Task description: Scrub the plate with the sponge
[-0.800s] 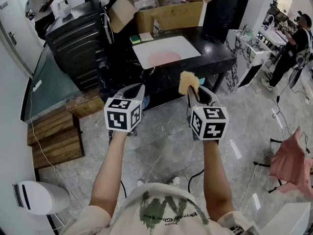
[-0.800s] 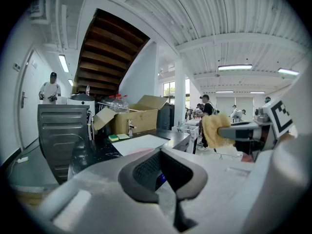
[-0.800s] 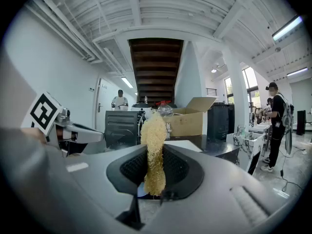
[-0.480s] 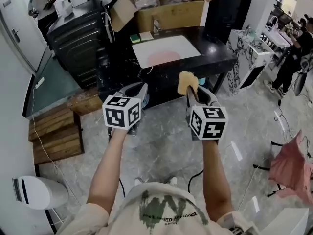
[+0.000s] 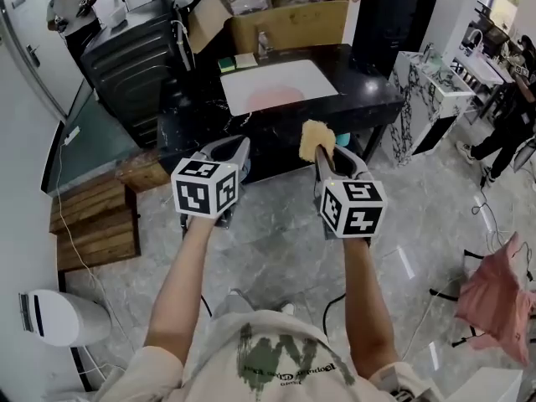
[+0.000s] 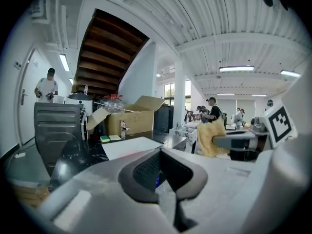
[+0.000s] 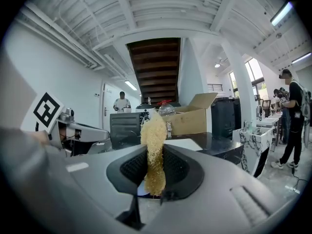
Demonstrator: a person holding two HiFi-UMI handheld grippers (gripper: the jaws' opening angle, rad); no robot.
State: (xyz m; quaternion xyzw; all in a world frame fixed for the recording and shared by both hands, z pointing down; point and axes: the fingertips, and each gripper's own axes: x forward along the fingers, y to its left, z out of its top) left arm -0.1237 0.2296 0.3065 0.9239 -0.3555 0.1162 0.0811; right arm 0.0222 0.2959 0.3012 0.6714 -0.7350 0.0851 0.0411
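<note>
A pink plate (image 5: pixel 274 98) lies in the white sink (image 5: pixel 311 73) set in the black counter, well ahead of both grippers. My right gripper (image 5: pixel 328 159) is shut on a yellow fibrous sponge (image 5: pixel 316 141), which sticks up out of the jaws (image 7: pixel 153 130). The left gripper (image 5: pixel 234 151) hangs level with it at the left, shut with nothing in it; its pads meet in the left gripper view (image 6: pixel 163 172). Both are held over the floor, short of the counter. From the left gripper view the sponge (image 6: pixel 210 138) shows at the right.
The black counter (image 5: pixel 368 90) carries a faucet (image 5: pixel 264 44), small green and yellow sponges (image 5: pixel 228 63) and an open cardboard box (image 5: pixel 293 19). A dark cabinet (image 5: pixel 134 53) stands left, wooden pallets (image 5: pixel 92 220) and a white bin (image 5: pixel 63 316) on the floor. A marble stand (image 5: pixel 427 86) and pink cloth (image 5: pixel 498 287) are at the right.
Both grippers have drifted slightly left and up, the sponge still held. The person at the far right has moved mostly out of view.
</note>
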